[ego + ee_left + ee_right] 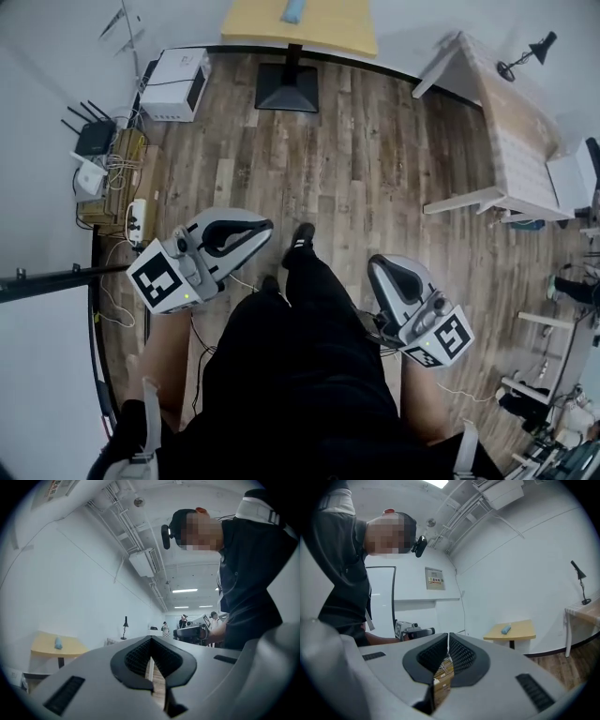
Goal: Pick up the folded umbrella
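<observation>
My left tongs (265, 226) and right tongs (380, 266) hang pressed together, empty, by my legs. The folded umbrella (293, 9) lies on the yellow bench (342, 28), well apart; arriving with them unspread, I'd likely knock it off.

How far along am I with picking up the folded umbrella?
Nothing done yet. The small blue thing, likely the folded umbrella, lies on the yellow table across the room. In hand: nothing; the left hand-held gripper and the right hand-held gripper are both shut, empty. Remaining: approach, open, grasp, lift.
</observation>
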The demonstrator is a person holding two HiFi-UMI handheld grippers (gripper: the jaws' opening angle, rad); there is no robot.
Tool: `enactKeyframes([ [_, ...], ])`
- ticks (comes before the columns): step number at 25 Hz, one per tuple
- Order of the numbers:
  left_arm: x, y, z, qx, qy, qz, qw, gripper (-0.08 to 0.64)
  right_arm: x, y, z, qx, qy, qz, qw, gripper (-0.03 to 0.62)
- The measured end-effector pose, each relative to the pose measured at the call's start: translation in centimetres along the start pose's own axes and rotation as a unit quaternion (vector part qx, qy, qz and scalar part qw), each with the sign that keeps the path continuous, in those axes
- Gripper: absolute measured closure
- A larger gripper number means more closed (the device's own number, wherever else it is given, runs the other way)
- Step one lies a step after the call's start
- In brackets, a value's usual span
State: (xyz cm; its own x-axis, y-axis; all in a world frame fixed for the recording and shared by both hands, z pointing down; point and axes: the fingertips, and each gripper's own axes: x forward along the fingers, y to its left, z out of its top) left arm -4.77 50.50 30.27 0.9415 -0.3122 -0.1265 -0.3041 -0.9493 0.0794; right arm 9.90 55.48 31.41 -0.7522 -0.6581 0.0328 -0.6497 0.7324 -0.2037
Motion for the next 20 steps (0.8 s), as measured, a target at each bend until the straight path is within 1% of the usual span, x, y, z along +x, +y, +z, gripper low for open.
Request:
enactKeyframes([
  [3,-0.8,1.5,-0.8,-0.01,0.015,0.018,0.9997,0.548,3.1,-1.8,-0.4,0.002,0.017,0.03,0.999,0.572],
  [8,-0.9,5.4,-1.6,-0.03,0.023,0.052,0.9979,0.548,7.4,-5.3,0.6,0.002,0.006,0.056,0.998,0.572],
  [10,0.1,7.0,-1.7,-0.031,0.027,0.054,0.9977,0.548,8.6,-7.0,0.6,0.002,0.009,0.06,0.998,0.572],
  [13,2.5,10.0,-1.7,-0.028,0.042,0.045,0.9977,0.548,10.2,-10.2,0.9,0.012,0.008,0.059,0.998,0.572],
  [16,5.2,13.3,-0.7,-0.028,0.037,0.045,0.9979,0.548,11.6,-13.1,1.2,0.022,0.004,0.062,0.998,0.572],
  [20,8.1,16.6,0.8,-0.024,0.047,0.05,0.9973,0.548,13.2,-17.1,3.5,0.028,-0.018,0.065,0.997,0.572],
])
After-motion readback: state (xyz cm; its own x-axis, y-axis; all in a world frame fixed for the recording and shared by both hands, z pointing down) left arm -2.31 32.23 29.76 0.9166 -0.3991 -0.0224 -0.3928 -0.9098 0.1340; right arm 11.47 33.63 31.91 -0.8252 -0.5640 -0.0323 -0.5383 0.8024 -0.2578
